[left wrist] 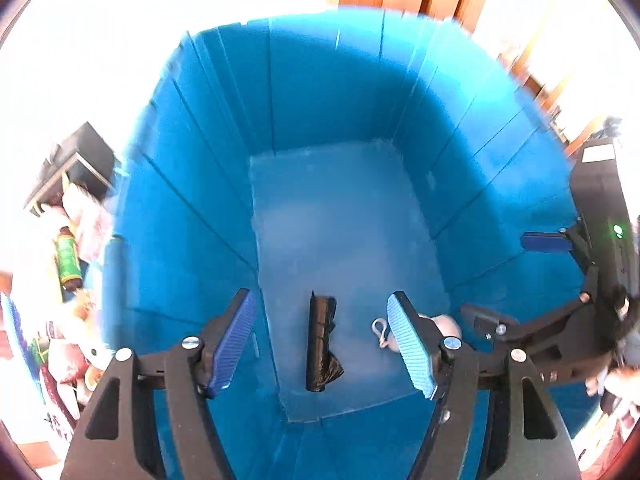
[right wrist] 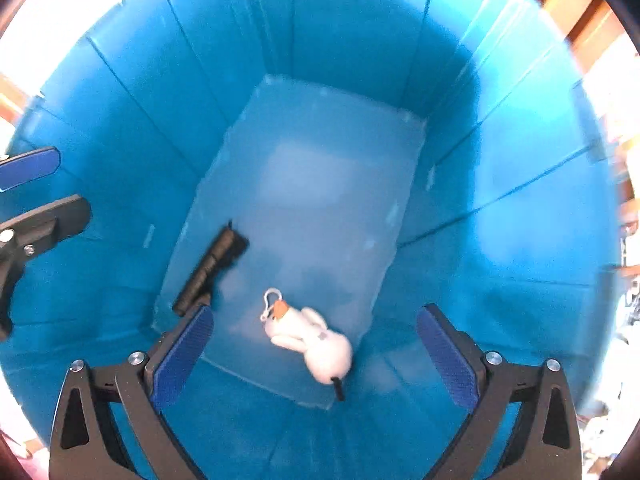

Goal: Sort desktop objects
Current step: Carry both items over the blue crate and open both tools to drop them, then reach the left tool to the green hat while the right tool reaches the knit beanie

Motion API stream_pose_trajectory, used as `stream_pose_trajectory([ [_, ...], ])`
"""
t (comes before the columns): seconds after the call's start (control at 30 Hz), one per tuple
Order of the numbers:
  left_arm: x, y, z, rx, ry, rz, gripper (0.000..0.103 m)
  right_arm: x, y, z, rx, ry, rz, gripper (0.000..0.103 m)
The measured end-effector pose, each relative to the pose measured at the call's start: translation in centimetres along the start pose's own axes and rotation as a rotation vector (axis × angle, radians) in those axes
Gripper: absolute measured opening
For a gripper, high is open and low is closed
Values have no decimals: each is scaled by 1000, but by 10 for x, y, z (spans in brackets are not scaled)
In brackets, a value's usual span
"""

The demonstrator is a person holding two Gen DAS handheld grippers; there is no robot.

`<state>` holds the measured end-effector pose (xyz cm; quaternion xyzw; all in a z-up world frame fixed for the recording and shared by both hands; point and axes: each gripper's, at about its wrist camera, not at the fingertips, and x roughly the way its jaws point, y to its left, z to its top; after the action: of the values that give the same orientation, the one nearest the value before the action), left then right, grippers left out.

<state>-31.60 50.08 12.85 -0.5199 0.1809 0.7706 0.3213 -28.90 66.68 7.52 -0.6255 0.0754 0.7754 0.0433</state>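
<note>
Both grippers point down into the blue bin (right wrist: pixel 120 128). Left gripper (left wrist: pixel 322 344) fingers apart and empty; right gripper (right wrist: pixel 314 356) fingers wide, holding nothing. On the bin floor, a black roll (right wrist: pixel 210 266) lies near the left wall — white plush (right wrist: pixel 316 340) just beside it, near the front edge.

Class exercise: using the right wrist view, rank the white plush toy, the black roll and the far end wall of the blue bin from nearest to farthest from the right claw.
1. White plush toy: on the bin floor, between the right claw's open fingers.
2. Black roll: farther along the floor, to the left.
3. Far end wall of the blue bin: at the top, beyond both.
</note>
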Motion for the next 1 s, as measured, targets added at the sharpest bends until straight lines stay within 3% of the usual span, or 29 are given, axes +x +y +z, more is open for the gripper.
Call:
stream_pose_trajectory([
  [0.23, -86, 26, -12, -10, -204, 30, 68, -51, 18, 19, -10, -114, 61, 103],
  [0.37, -117, 71, -34, -72, -316, 122, 68, -91, 51, 24, -45, -222, 104, 103],
  [0.47, -145, 127, -66, -152, -364, 214, 72, -119, 83, 24, -74, -298, 137, 103],
  [0.6, -162, 224, -125, -288, -343, 335, 74, -146, 137, 21, -110, -376, 160, 103],
  [0.8, -171, 372, -241, -429, -273, 503, 74, -156, 237, 12, -125, -434, 211, 103],
  [0.9, -164, 436, -305, -493, -237, 538, 74, -146, 297, 5, -140, -459, 230, 103],
  [1.0, -144, 487, -370, -560, -190, 547, 74, -123, 355, 3, -137, -446, 305, 103],
])
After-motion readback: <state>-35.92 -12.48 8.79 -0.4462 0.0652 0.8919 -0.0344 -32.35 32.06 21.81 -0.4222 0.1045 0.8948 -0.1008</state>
